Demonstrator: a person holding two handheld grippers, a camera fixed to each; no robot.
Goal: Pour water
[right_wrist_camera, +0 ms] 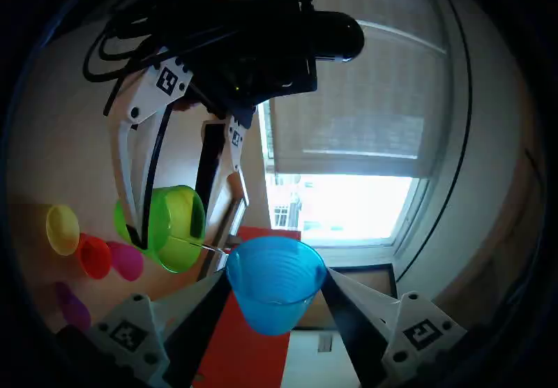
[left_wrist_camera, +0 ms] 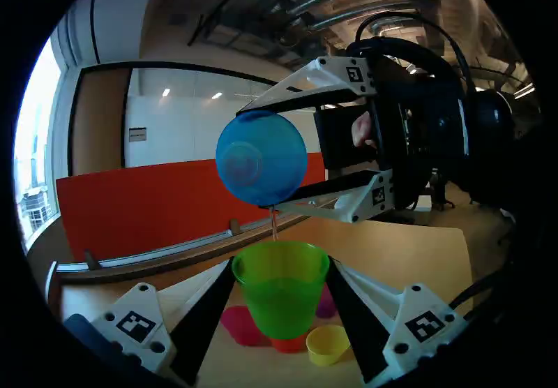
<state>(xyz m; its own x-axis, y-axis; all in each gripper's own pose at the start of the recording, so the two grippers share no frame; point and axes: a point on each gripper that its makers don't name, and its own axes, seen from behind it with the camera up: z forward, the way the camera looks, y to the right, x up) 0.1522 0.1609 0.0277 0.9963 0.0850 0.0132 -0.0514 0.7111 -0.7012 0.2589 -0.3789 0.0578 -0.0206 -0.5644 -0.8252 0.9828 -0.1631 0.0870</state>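
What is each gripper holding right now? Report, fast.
Left gripper: closed on the green cup, upright.
Right gripper: closed on the blue cup, tipped over the green one.

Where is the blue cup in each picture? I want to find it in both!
Left gripper view: the blue cup is in the middle, tipped, held by the right claw above the green cup.
Right gripper view: the blue cup is at the bottom middle, gripped by that same claw.
Shared landmark: the green cup, bottom middle in the left gripper view, left of middle in the right gripper view.
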